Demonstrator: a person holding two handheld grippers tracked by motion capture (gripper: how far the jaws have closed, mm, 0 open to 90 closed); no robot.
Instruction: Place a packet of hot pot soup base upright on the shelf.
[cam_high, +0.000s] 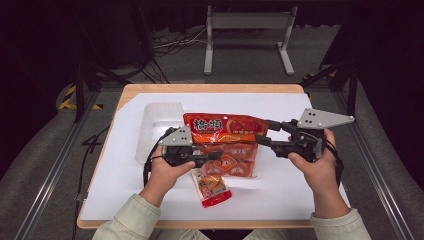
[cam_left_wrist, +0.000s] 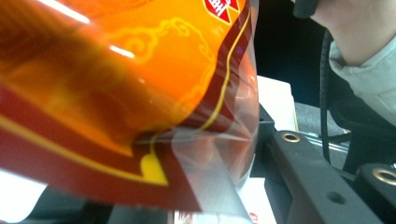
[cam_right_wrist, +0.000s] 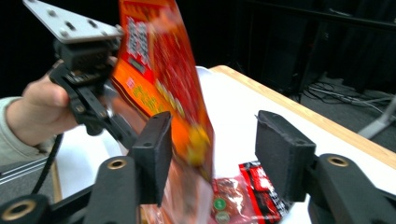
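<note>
Left gripper (cam_high: 216, 156), black, two-jawed, grey three-cornered plate on top: jaws closed on the lower left edge of the large glossy orange-and-red plastic snack bag (cam_high: 226, 129). In the left gripper view the bag (cam_left_wrist: 140, 93) presses close against the camera, its clear sealed edge lying between the jaws; the exact contact point is blurred.

Right gripper (cam_high: 263, 133), black, same build, grey plate on top: jaws stand apart. In the right gripper view the two black pads (cam_right_wrist: 156, 149) are spread, and the bag's right edge (cam_right_wrist: 168, 84) hangs in the gap nearer the left pad; no pad presses on it.

Large bag: held upright above the table centre, between the two grippers, left gripper at its 7 o'clock, right gripper at its 3 o'clock.

Small red-and-white plastic snack packet (cam_high: 212, 187): flat on the table, at 6 o'clock of the large bag, just beside the left hand (cam_high: 165, 172).

Orange-and-red packets (cam_high: 235, 162): lying under the raised bag, at its 6 o'clock; one red packet (cam_right_wrist: 243, 191) shows below the right gripper's pads.

Clear plastic tray (cam_high: 155, 125): at 9 o'clock of the bag, on the white table cover (cam_high: 280, 185).

Right hand (cam_high: 315, 167): at 3 o'clock, gripping the right gripper's body.
</note>
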